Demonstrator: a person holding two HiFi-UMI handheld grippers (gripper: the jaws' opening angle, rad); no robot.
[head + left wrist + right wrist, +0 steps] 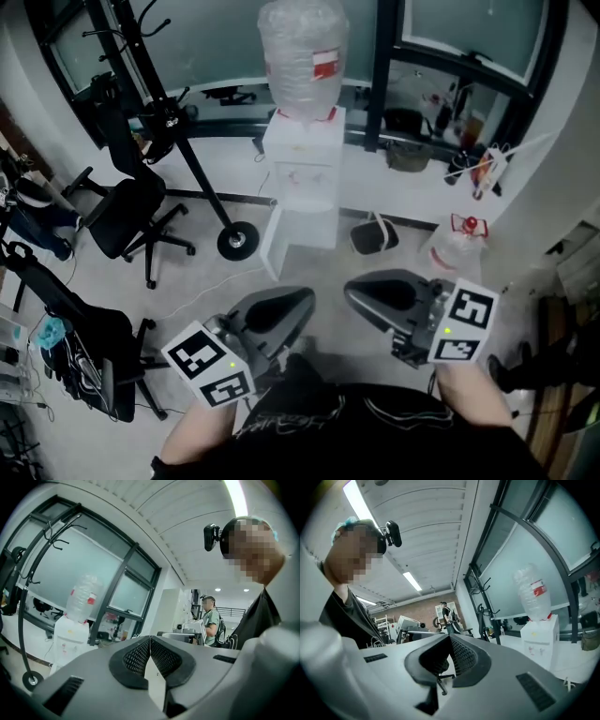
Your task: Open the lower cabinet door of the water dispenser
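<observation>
While both grippers hang close to the person's body and well apart from the water dispenser (303, 178), the head view shows the main worry. The left gripper (300, 300) and right gripper (359, 289) have their jaws pressed together on nothing. I judge that a reach for the lower cabinet door (271, 242) would only poke it unless the jaws part first. A hard tug might also rock the dispenser, which carries a large bottle (302, 56) on top. The round base of a stand (236, 241) sits on the floor near the door's side and could block a wide swing. The dispenser is white and stands on the floor by the window wall. A narrow white leaf at its lower left edge seems swung out, so the door looks already open, though it is small here.

In the left gripper view the jaws meet at their tips with nothing between. The dispenser (70, 637) stands far off at left, and its door cannot be made out.

In the right gripper view the jaws likewise meet, empty. The dispenser (540, 637) stands distant at right, with its lower part cut off by the gripper's body.
</observation>
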